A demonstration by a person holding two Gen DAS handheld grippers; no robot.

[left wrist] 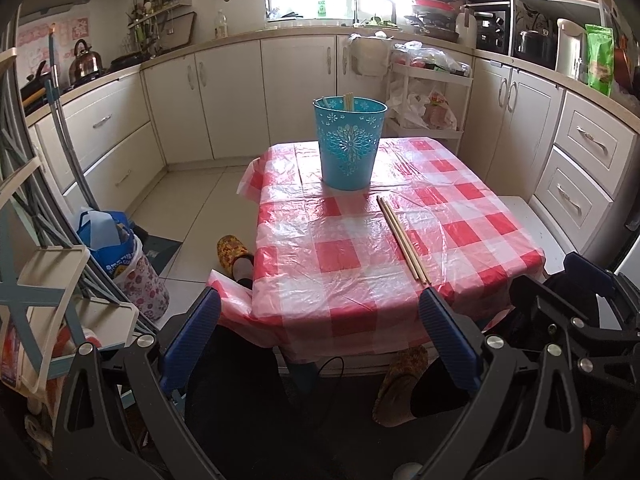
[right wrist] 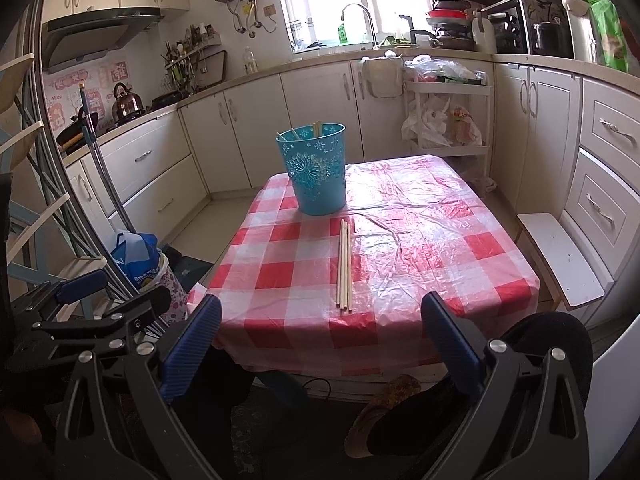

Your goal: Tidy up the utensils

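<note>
- Your left gripper (left wrist: 320, 336) and right gripper (right wrist: 320, 340) hover spread and empty before a small table in a red-and-white checked plastic cloth (right wrist: 440, 248).
- Pale wooden chopsticks (right wrist: 344, 266) lie near a turquoise patterned bucket (right wrist: 316, 172); cream kitchen cabinets (right wrist: 224, 140) surround it.

Both wrist views look forward from below the bench (left wrist: 360, 280) edge, set back, sharing bucket (right wrist: 316, 168) and kitchen cabinets (left wrist: 236, 92)

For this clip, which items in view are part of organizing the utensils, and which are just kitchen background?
Part of the job:
- loose chopsticks lying on the checked tablecloth
- blue bucket already holding some chopsticks
- left gripper and right gripper, both open and empty

Just lying about:
- kettle on the stove
- white stool beside the table
- blue bag on the floor
</note>
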